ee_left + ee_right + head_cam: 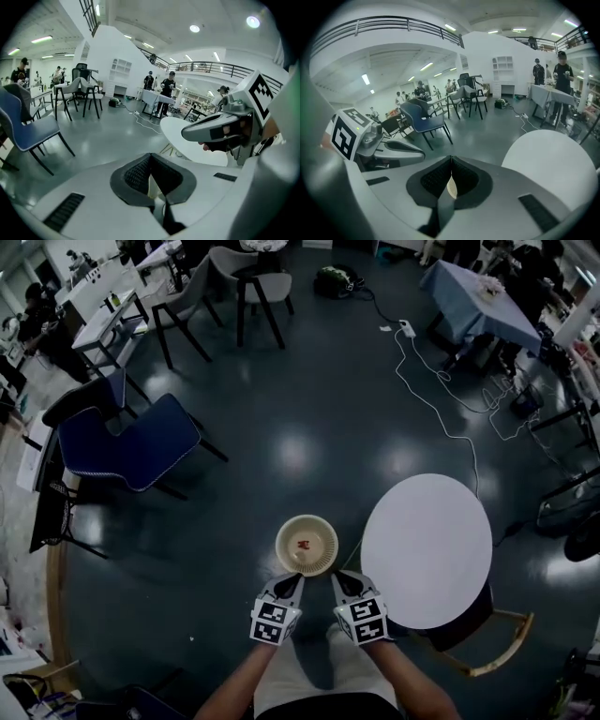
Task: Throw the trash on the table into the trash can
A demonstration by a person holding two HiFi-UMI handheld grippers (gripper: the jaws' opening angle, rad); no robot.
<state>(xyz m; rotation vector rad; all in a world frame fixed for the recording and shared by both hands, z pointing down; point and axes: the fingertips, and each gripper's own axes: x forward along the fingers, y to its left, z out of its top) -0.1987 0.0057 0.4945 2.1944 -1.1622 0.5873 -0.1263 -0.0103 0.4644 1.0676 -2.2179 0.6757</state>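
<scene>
The trash can (306, 545), a round cream basket, stands on the dark floor just left of the round white table (427, 549). A small red scrap (303, 544) lies inside it. No trash shows on the tabletop. My left gripper (290, 578) and right gripper (343, 577) hover side by side at the can's near rim, both shut with nothing between the jaws. In the left gripper view the jaws (150, 157) meet in a line, with the right gripper (220, 131) beside them. In the right gripper view the jaws (451, 161) are likewise pressed together, and a cream sliver of the can (451, 187) shows below them.
A blue chair (131, 442) stands on the floor to the left, with more chairs (253, 287) and desks farther back. A white cable (441, 399) runs across the floor beyond the table. A wooden-legged chair (487, 634) sits tucked under the table's near right side. People stand in the distance.
</scene>
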